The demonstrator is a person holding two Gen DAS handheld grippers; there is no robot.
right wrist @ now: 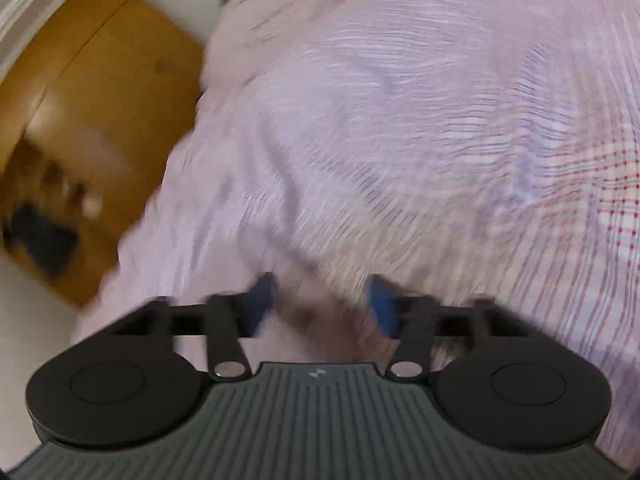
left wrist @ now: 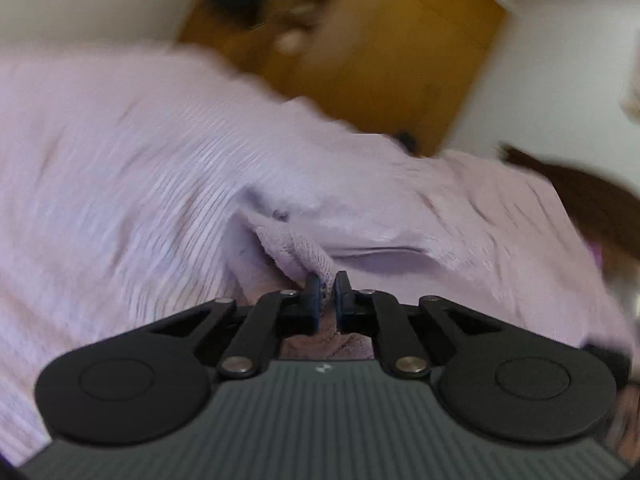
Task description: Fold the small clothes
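Observation:
A pale pink ribbed garment [left wrist: 132, 168] fills most of the left wrist view, held up in front of the wall. My left gripper [left wrist: 327, 292] is shut on a folded knit edge of the garment [left wrist: 308, 254]. In the right wrist view the same pink garment [right wrist: 400, 120] fills the frame, blurred by motion. My right gripper [right wrist: 320, 304] has its blue pads [right wrist: 382, 304] well apart, with pink cloth lying between and behind them; whether it touches the pads is unclear.
A wooden door or panel [left wrist: 384, 60] stands behind the garment, also in the right wrist view [right wrist: 92, 112]. White wall [left wrist: 560, 92] surrounds it. A dark blurred shape [right wrist: 40, 236] lies low on the wood. Brown hair [left wrist: 592, 200] shows at right.

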